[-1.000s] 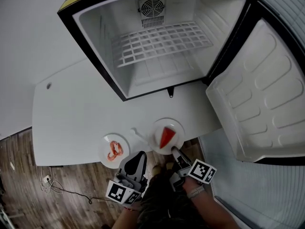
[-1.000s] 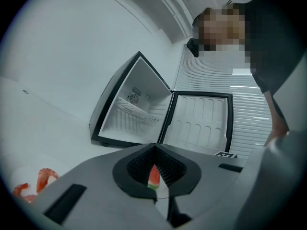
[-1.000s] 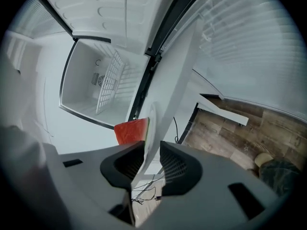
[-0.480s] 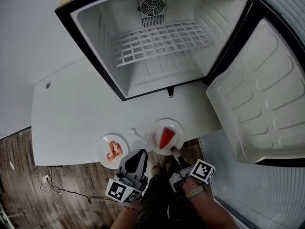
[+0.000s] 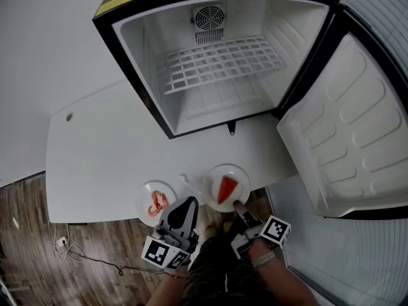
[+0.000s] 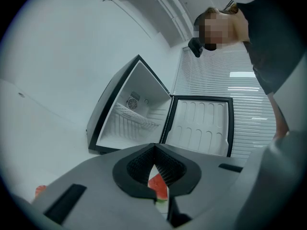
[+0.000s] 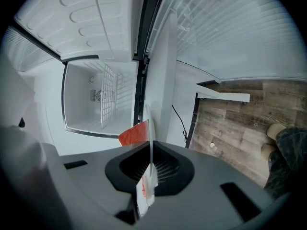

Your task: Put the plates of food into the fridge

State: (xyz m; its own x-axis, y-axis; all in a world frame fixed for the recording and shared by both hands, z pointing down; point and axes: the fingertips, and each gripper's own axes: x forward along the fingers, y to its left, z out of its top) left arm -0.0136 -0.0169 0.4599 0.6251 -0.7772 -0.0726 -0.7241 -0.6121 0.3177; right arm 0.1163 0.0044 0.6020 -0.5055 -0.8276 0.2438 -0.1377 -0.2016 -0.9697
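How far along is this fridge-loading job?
Done: the fridge stands open, empty inside. In hand: the right gripper grips the watermelon plate by its rim, on the table. Left: carry it in, then the second plate, untouched.

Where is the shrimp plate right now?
Head view: the shrimp plate sits at the white table's near edge, left of the watermelon plate, just beyond the left tool.

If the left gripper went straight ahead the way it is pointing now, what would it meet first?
Most likely the plate with the watermelon slice: the left gripper sights that slice right along its jaws, though depth is hard to judge.
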